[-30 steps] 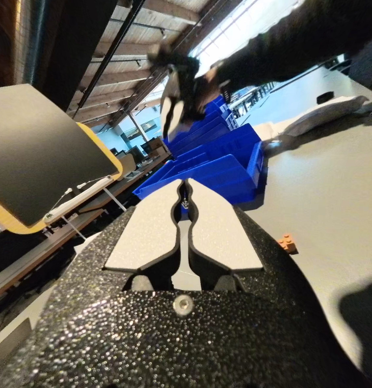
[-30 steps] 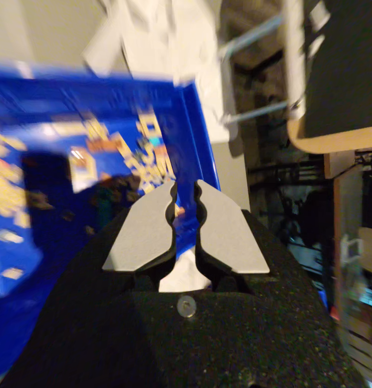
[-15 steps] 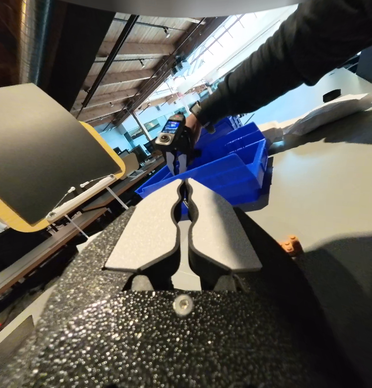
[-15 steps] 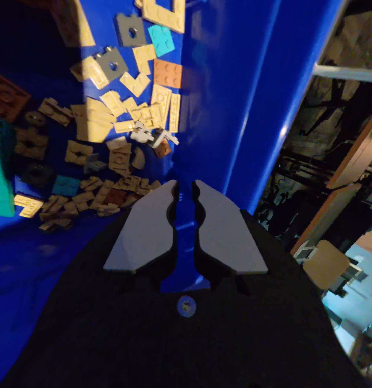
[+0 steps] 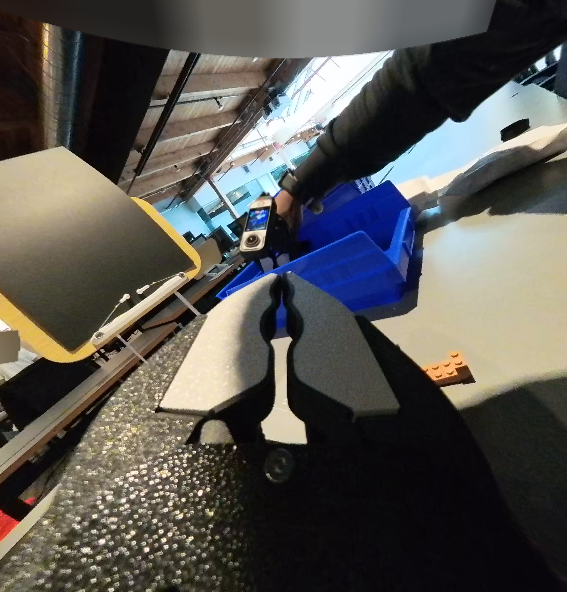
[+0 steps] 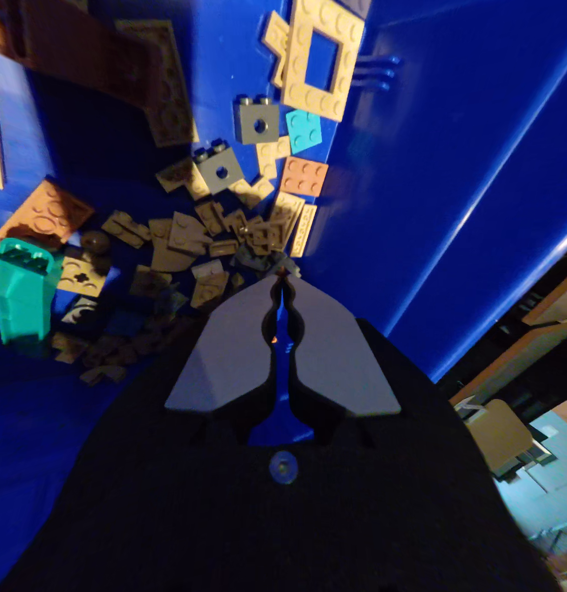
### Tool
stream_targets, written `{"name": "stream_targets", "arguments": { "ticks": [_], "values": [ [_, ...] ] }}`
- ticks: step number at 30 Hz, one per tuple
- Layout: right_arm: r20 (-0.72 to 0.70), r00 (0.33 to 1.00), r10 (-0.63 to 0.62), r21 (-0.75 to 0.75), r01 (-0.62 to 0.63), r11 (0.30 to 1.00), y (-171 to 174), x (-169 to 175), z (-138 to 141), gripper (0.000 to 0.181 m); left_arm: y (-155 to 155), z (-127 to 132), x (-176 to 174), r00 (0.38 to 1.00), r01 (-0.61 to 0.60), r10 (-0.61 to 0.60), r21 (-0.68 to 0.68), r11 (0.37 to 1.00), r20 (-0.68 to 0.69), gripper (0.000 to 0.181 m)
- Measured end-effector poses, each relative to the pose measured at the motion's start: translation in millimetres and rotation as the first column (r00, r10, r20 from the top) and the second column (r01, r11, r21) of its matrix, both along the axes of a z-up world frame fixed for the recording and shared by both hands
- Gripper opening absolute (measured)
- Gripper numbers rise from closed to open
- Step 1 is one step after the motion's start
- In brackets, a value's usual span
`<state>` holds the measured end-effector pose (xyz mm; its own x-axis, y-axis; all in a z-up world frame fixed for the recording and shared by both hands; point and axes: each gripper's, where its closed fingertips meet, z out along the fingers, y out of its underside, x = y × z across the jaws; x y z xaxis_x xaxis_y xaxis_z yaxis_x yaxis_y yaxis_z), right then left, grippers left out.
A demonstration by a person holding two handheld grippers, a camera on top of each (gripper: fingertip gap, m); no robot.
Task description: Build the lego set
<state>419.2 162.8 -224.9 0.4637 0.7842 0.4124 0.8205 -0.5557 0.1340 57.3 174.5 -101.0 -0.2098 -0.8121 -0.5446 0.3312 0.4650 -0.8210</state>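
My right gripper point(image 6: 282, 278) is down inside a blue bin point(image 6: 436, 160), at the edge of a pile of loose lego pieces. Its jaws are closed on a small brown piece point(image 6: 273, 339), of which only a sliver shows between the fingers. Around it lie a tan frame plate point(image 6: 295, 64), two grey bricks with holes point(image 6: 258, 123), a teal plate point(image 6: 303, 131) and an orange plate point(image 6: 304, 176). My left gripper point(image 5: 281, 282) is shut and empty, low over the grey table point(image 5: 500, 288). An orange brick point(image 5: 448, 371) lies on the table to its right.
In the left wrist view a row of blue bins point(image 5: 356, 266) stands ahead, with the right gripper point(image 5: 256, 230) and a dark sleeve point(image 5: 388, 121) reaching into them. White bags point(image 5: 516, 153) lie behind. A big teal piece point(image 6: 19, 288) stands at the bin's left. Some 40 cm of space lies between my two pairs of fingers. My right tips are roughly 5 cm from the orange plate point(image 6: 304, 176).
My right gripper swung into the bin, moved down to the pile by the bin wall and closed its jaws. My left gripper has stayed shut and almost still.
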Motion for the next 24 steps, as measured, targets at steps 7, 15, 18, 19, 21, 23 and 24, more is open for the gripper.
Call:
{"name": "stream_targets", "arguments": {
  "ticks": [7, 15, 18, 19, 21, 23, 24],
  "values": [
    [-0.082, 0.997, 0.008, 0.038, -0.005, 0.999, 14, -19, 10, 0.001, 1, -2, 2, 1.000, 0.000, 0.000, -0.016, 1.000, -0.011, 0.000],
    [-0.055, 0.997, -0.047, -0.093, 0.042, 0.995, -16, 13, 9, 0.008, 0, -3, 2, 1.000, 0.006, -0.006, -0.015, 1.000, -0.016, 0.000],
    [0.024, 0.999, -0.030, -0.129, 0.033, 0.991, -14, 15, -1, 0.007, -1, -3, 2, 1.000, 0.005, -0.005, -0.008, 1.000, -0.015, 0.000],
    [0.045, 0.999, -0.027, -0.121, 0.033, 0.992, -10, 15, -3, 0.006, -1, -3, 2, 1.000, 0.004, -0.004, -0.006, 1.000, -0.014, 0.000],
    [0.039, 0.999, -0.019, -0.089, 0.022, 0.996, -1, 11, -5, 0.007, 0, -3, 2, 1.000, 0.002, -0.002, -0.002, 1.000, -0.012, 0.000],
    [-0.012, 1.000, -0.016, -0.066, 0.016, 0.998, 6, 1, -5, 0.008, 0, -3, 2, 1.000, 0.001, -0.001, -0.002, 1.000, -0.013, 0.000],
    [-0.033, 0.999, -0.014, -0.056, 0.012, 0.998, 9, -5, -6, 0.008, 0, -3, 2, 1.000, 0.002, -0.002, -0.003, 1.000, -0.014, 0.000]
  ]
}}
